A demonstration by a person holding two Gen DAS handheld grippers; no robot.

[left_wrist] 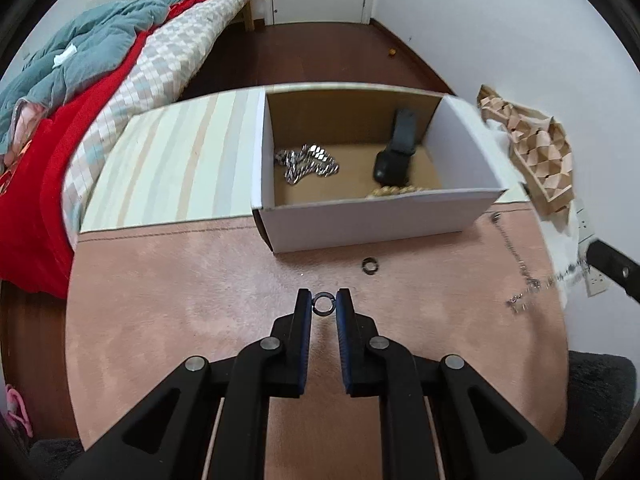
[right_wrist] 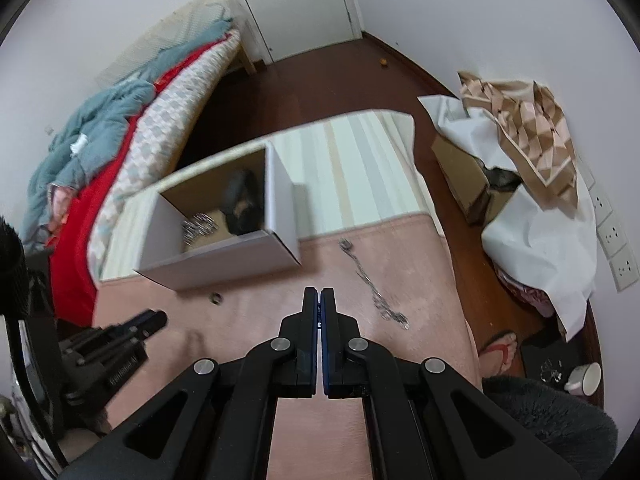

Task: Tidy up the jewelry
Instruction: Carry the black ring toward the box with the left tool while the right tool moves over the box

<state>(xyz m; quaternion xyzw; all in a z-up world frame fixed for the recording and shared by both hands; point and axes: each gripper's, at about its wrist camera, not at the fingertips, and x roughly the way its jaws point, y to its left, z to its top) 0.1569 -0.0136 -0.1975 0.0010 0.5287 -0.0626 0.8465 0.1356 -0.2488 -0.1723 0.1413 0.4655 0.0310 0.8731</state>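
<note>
- Up front, the left gripper (left_wrist: 324, 305) has its blue pads pinched on a small dark ring (left_wrist: 323, 304), held clear above the pink mat (left_wrist: 180, 300).
- Ahead of it stands the open white cardboard box (left_wrist: 372, 216), straddling the mat's far edge and the striped cloth (left_wrist: 176, 164).
- Inside the box lie a silver chain bracelet (left_wrist: 306, 164) at left, a black smartwatch (left_wrist: 394, 160) at right, and a gold chain (left_wrist: 394, 191) against the near wall.
- Just in front of the box, a second dark ring (left_wrist: 370, 266) rests on the mat.
- Right of the box, a thin silver necklace (right_wrist: 374, 286) trails across the mat.
- The right gripper (right_wrist: 321, 294) is fully closed, its pads together with nothing between them.
</note>
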